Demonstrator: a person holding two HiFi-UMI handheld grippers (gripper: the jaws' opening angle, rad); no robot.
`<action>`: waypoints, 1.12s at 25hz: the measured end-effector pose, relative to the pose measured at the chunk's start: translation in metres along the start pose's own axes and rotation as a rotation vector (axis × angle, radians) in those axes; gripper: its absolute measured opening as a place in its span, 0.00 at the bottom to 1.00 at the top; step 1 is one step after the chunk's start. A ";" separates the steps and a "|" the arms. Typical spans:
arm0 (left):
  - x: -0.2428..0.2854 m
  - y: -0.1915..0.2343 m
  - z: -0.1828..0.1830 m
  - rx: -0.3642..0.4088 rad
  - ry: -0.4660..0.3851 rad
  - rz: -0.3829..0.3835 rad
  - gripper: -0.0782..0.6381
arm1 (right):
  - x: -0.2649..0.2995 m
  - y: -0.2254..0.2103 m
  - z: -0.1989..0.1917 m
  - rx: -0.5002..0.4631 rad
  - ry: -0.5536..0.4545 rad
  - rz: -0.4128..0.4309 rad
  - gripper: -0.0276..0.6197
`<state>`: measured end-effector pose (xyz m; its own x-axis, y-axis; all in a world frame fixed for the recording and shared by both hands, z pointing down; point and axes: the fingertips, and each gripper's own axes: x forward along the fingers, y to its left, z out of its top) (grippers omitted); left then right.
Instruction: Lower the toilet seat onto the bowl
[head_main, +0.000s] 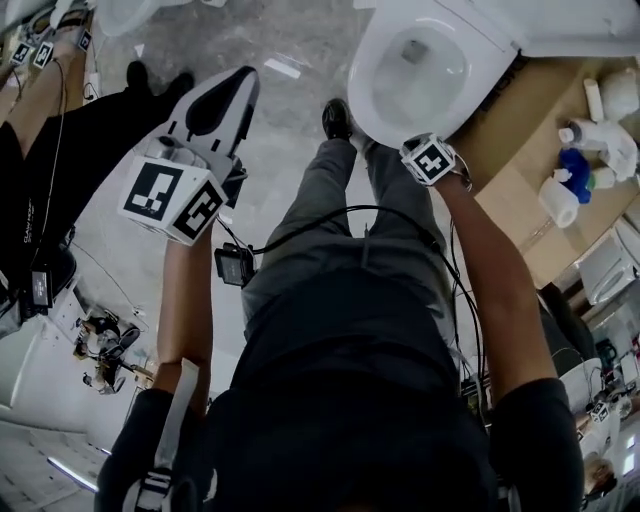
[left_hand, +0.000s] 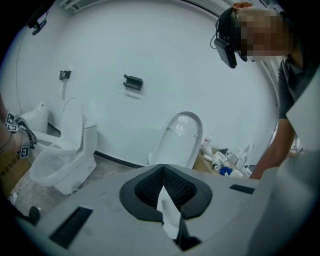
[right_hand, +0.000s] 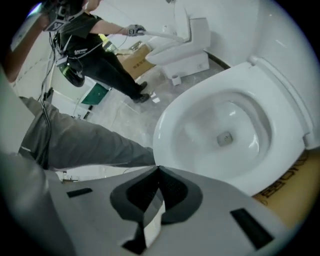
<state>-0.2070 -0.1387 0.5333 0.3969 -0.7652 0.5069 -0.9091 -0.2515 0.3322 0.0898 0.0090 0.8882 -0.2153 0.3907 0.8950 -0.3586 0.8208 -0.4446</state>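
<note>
The white toilet (head_main: 420, 70) stands at the top right of the head view, its bowl open to the camera. In the right gripper view its seat ring (right_hand: 272, 107) appears to lie flat round the bowl (right_hand: 225, 132). My right gripper (right_hand: 159, 167) hovers just over the front rim, shut with nothing between its jaws; the head view shows only its marker cube (head_main: 432, 158). My left gripper (head_main: 222, 100) is off to the left over the floor, shut and empty. From the left gripper (left_hand: 162, 166) view a white oval lid (left_hand: 181, 135) stands upright.
Cardboard (head_main: 520, 150) lies under the toilet, with bottles (head_main: 580, 170) and a paper roll on it. My grey-trousered legs and a black shoe (head_main: 337, 118) are at the bowl's front. A second toilet (right_hand: 180, 45) and another person in black (right_hand: 95, 55) are across the room.
</note>
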 end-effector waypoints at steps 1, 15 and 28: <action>-0.005 -0.003 0.006 0.005 -0.008 -0.002 0.12 | -0.014 0.002 0.005 0.019 -0.038 -0.013 0.05; -0.049 -0.038 0.065 0.044 -0.090 -0.048 0.12 | -0.141 0.033 -0.025 0.087 -0.138 -0.132 0.05; -0.057 -0.078 0.096 0.107 -0.116 -0.176 0.12 | -0.175 0.059 -0.132 0.425 -0.173 -0.212 0.05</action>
